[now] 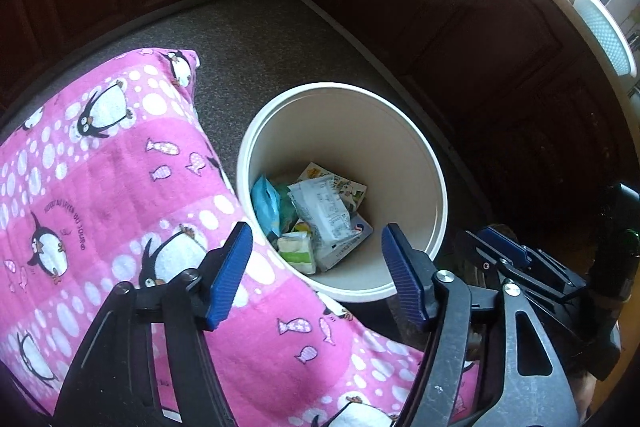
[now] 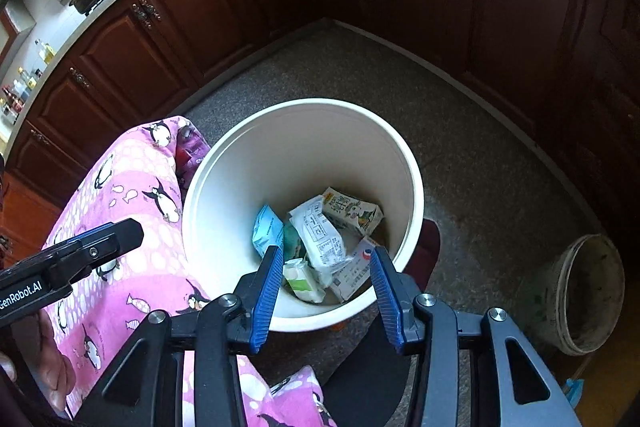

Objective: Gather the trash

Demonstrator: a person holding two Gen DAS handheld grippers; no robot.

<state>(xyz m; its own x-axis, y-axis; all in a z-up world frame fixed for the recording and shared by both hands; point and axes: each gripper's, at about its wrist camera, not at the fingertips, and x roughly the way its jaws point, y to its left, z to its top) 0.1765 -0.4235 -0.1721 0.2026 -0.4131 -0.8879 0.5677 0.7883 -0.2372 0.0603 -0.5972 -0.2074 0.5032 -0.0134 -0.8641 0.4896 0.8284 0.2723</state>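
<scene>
Blue-padded left gripper (image 1: 316, 269) and right gripper (image 2: 326, 291) hang parted and empty over the white bin (image 2: 404, 163) holding wrappers (image 2: 320, 239), indicating the drop step; next move requires locating further trash

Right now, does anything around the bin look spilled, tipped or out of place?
Nothing stands out. The white bin stands upright on the floor with the wrappers and cartons all inside it, none over the rim. A grimy bucket stands apart, also upright.
</scene>
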